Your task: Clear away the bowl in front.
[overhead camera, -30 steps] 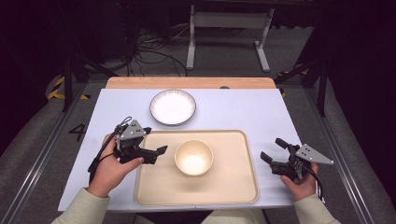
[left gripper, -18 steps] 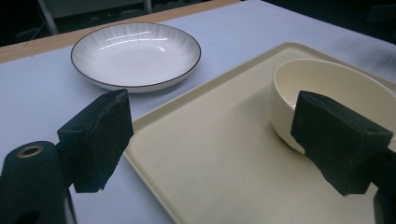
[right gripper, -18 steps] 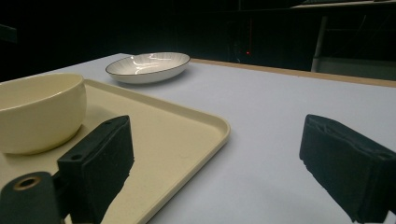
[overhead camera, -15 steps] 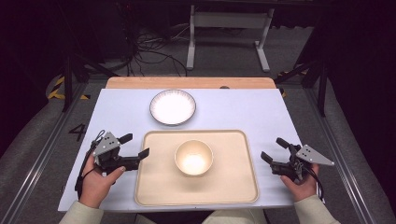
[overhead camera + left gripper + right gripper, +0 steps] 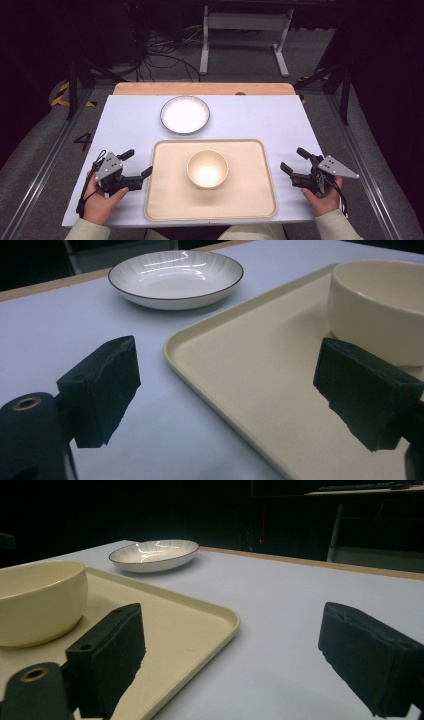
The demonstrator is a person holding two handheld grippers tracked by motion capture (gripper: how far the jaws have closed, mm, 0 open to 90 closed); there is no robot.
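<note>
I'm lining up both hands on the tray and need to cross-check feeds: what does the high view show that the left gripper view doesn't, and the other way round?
High view alone: both hands, the left claw and right claw open at either side of the tray, plus the floor, cables and a stand beyond the table.
Left gripper view alone: a close look at its own claw, with one jaw over the table and the other over the tray by the bowl.
Both: tray, bowl, plate, table.

A lab: dark room, floor cables (image 5: 150,55), metal stand (image 5: 245,35).
</note>
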